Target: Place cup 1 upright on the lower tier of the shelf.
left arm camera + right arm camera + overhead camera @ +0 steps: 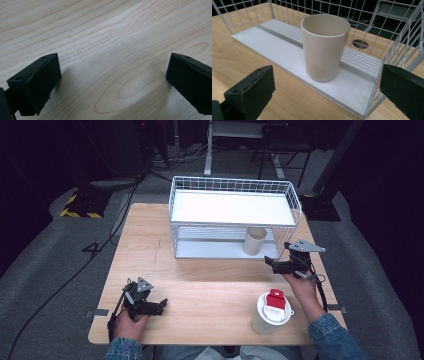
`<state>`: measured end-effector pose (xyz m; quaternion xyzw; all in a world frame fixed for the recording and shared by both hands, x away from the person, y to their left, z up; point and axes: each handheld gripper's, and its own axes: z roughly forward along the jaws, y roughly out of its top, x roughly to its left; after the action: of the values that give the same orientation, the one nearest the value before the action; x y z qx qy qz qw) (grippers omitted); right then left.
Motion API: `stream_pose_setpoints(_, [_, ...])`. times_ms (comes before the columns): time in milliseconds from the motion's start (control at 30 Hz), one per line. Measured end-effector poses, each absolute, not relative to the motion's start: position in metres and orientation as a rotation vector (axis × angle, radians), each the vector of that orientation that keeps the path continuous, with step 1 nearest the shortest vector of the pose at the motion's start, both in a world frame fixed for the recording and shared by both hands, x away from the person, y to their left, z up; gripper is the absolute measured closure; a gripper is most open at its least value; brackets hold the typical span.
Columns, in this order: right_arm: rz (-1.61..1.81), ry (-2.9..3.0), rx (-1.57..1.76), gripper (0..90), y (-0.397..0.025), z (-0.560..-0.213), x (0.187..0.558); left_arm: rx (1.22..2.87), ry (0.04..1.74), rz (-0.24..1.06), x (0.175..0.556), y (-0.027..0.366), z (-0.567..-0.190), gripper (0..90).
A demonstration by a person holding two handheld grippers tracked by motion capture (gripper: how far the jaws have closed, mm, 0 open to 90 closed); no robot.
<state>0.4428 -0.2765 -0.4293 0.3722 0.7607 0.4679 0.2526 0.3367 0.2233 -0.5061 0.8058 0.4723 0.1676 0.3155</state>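
Standing upright on the lower shelf of the white wire rack (235, 215), a beige cup (254, 241) sits toward the rack's right end, mouth up and apparently empty. In the right gripper view the cup (325, 47) rests on the shelf's white floor near the front edge, with ribbed slats behind it and the wire side wall of the rack (402, 37) just to its right. The right claw (281, 265) is held just in front of the rack's lower opening, close to the cup but apart from it; its jaws are spread wide, wider than the cup, and grip nothing. From the gripper's own camera the right claw (327, 95) frames the cup between its two black jaws, which sit low over the wooden bench (234, 50).

The left claw (161, 306) lies near the front left of the bench (200, 280), well apart from the rack. In the left gripper view the left claw (113, 82) has its jaws far apart with bare wood grain between them, and it seems to rest on or just above the bench (105, 37), though contact is hard to judge.

At the front right of the bench stands a white container (270, 315) with a red and white piece on its lid, just beside the person's right forearm.
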Motion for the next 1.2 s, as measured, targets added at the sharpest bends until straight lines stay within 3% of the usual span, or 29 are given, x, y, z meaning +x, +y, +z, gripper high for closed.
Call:
stream_pose_setpoints(533, [1.384,2.095,0.969,1.2,-0.326,-0.406,0.381,2.122,1.245,0.442,0.337,0.223,-0.506,0.4])
stream_pose_setpoints(1200, [1.499,2.14,0.97,1.3,-0.363,-0.423,0.31,2.122,1.244,0.442,0.337,0.223,-0.506,0.4])
